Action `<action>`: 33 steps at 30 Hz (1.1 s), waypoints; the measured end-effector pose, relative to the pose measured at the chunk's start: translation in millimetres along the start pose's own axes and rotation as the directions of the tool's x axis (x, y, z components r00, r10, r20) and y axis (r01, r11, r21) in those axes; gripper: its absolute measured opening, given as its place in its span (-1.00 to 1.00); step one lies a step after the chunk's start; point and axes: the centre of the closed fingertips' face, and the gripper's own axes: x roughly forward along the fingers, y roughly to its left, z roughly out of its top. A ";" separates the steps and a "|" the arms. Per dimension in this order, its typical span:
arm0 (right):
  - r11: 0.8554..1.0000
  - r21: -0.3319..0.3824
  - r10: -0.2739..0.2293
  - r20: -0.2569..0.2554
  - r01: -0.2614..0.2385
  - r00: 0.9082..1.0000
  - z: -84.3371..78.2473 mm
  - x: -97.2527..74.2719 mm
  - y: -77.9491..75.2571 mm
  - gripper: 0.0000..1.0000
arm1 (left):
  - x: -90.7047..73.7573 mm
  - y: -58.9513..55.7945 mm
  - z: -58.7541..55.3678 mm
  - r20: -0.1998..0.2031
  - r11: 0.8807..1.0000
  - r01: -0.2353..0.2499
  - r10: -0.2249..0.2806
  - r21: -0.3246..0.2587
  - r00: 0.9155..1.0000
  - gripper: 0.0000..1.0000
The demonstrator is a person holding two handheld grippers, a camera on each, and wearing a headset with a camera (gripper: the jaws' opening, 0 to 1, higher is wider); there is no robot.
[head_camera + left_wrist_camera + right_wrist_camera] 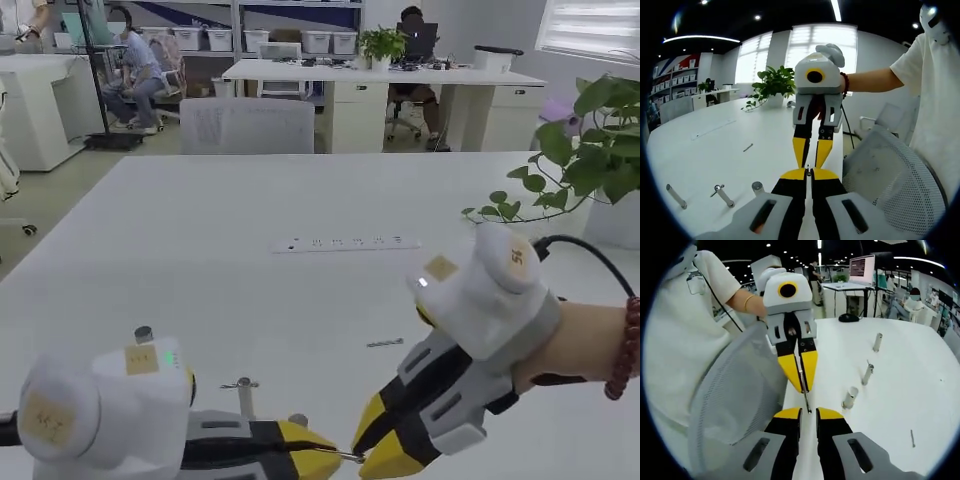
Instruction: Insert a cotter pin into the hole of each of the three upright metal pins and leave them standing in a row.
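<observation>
Three upright metal pins stand in a row on the white table: the far pin (143, 335), the middle pin (243, 392) with a cotter pin through its top, and the near pin (298, 421). My left gripper (325, 447) and right gripper (362, 456) meet tip to tip just in front of the near pin. A thin cotter pin (803, 390) runs between the left gripper's fingers, and its end sits in my right gripper (808, 412). In the left gripper view the left gripper (809, 172) is closed tight. A loose cotter pin (385, 343) lies on the table beyond.
A white power strip (345, 243) lies mid-table. A potted plant (590, 160) stands at the right edge. A grey mesh chair back (890, 175) is close beside the table's near edge. Desks, chairs and seated people are far behind.
</observation>
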 end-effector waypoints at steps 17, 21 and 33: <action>0.999 0.005 0.050 0.016 -0.050 0.999 2.3 1.3 11.0 -0.89 | 0.9 -9.9 3.9 0.020 0.999 0.044 -0.044 0.022 0.999 -0.99; 0.998 -0.036 0.052 0.011 -0.052 0.999 2.7 2.2 13.5 -0.91 | 0.2 -12.4 4.1 0.019 0.998 0.054 -0.055 0.028 0.998 -0.99; 0.998 -0.051 0.029 -0.007 -0.030 1.000 2.1 4.2 11.7 -0.94 | -1.0 -5.5 0.9 0.006 1.000 0.011 -0.011 0.026 1.000 -0.88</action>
